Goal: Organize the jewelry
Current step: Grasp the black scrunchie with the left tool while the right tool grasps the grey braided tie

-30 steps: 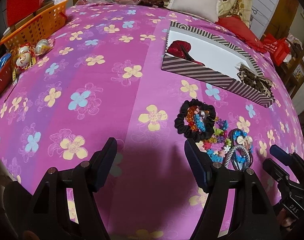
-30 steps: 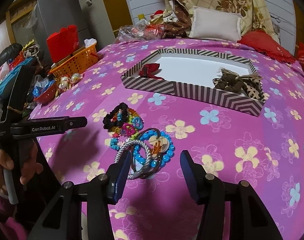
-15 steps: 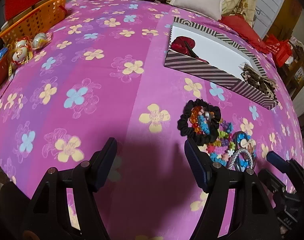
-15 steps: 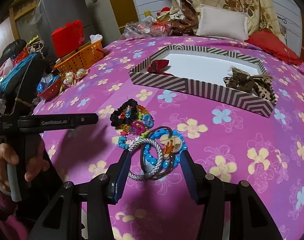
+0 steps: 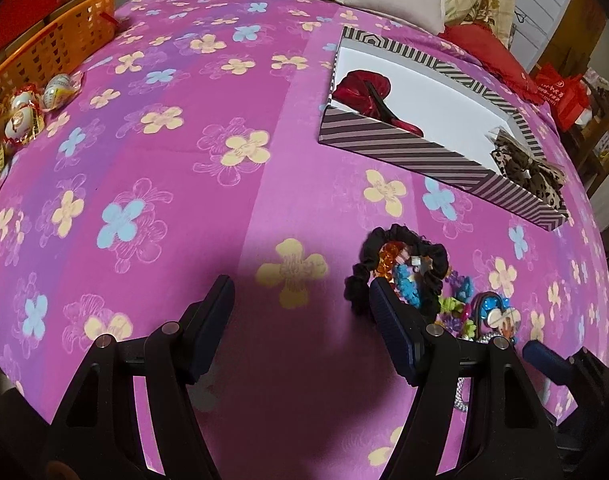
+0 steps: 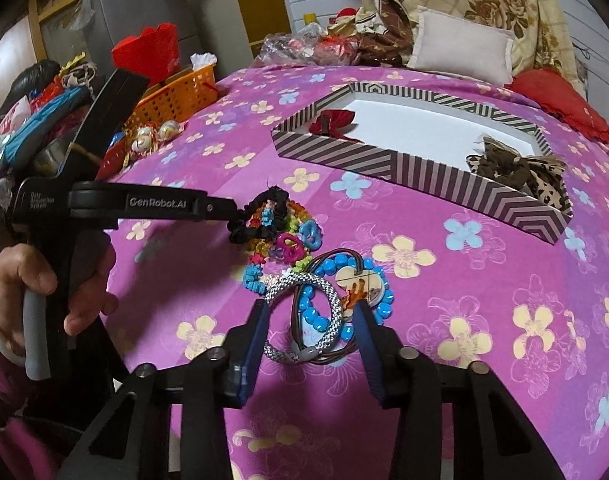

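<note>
On the flowered pink bedspread, your right gripper is straddling the silver braided bracelet with jaws open, while your open left gripper is hovering beside the black scrunchie.

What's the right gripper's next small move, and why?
Probably close. The right gripper is open, its fingers either side of the silver bracelet lying on the bedspread; the striped box waits beyond. A brown cord and blue beads overlap it, so they may snag.

Black hand-held gripper, blue pads, silver screws.
</note>
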Tool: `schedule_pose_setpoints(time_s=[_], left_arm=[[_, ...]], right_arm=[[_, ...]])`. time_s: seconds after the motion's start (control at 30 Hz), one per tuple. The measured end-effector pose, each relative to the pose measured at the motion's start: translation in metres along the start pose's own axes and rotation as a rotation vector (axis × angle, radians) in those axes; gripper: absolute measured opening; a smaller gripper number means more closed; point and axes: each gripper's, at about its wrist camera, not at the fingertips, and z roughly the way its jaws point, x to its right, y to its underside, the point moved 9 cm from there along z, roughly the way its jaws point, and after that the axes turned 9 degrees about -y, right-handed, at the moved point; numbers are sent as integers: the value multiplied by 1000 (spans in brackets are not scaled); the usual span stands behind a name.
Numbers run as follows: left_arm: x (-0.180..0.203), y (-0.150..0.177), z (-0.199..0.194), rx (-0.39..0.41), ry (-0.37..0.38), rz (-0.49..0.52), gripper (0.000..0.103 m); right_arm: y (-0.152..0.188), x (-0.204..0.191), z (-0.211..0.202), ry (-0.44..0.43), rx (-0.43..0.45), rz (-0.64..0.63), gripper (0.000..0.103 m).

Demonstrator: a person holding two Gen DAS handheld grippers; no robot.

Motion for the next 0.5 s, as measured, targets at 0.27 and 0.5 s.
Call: schedule_pose_setpoints(time_s=[0.27, 0.5], left_arm=[[7, -3, 7, 6, -19, 33, 70], [20, -5, 7, 51, -34, 111, 25]], right_arm=[[3, 10, 11, 26, -27, 10, 29], [1, 7, 18, 66, -33, -52, 14]])
